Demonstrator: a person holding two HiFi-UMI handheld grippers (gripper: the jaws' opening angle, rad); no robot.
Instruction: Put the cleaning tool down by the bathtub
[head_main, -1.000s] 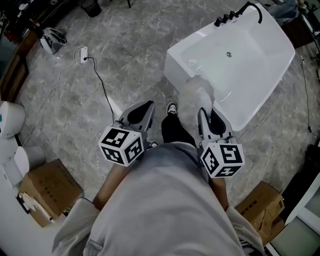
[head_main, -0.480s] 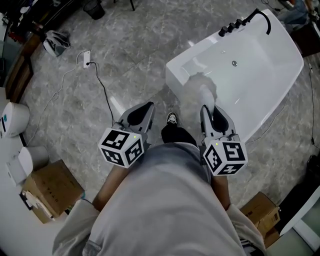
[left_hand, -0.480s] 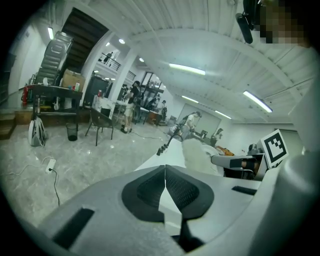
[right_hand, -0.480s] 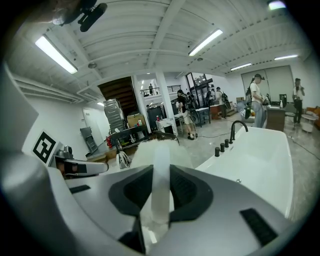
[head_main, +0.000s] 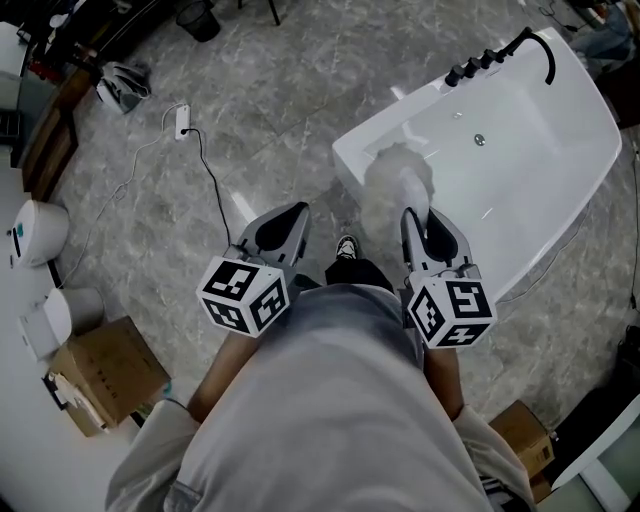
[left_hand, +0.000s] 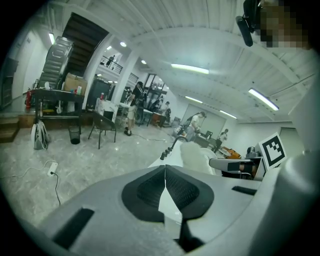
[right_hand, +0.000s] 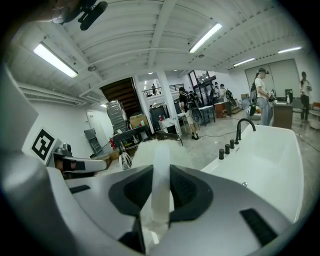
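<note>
My right gripper (head_main: 418, 222) is shut on the pale handle of the cleaning tool (right_hand: 161, 181), whose fluffy white head (head_main: 398, 180) sticks out ahead, over the near end of the white bathtub (head_main: 560, 150). In the right gripper view the handle runs up between the dark pads to the fluffy head (right_hand: 145, 150), with the bathtub (right_hand: 270, 160) to the right. My left gripper (head_main: 287, 222) hangs over the grey marble floor, left of the tub, jaws together and empty. The left gripper view shows its pads (left_hand: 165, 187) meeting in a thin line.
Black taps and a spout (head_main: 500, 55) stand on the tub's far rim. A white power strip with a black cable (head_main: 183, 122) lies on the floor at left. Cardboard boxes (head_main: 100, 375) and white cylinders (head_main: 40, 232) sit at the left edge. The person's shoe (head_main: 347, 246) is between the grippers.
The bathtub has shifted up and to the right in the head view as the person moves. Both grippers keep their pose and the right keeps its grip on the tool.
</note>
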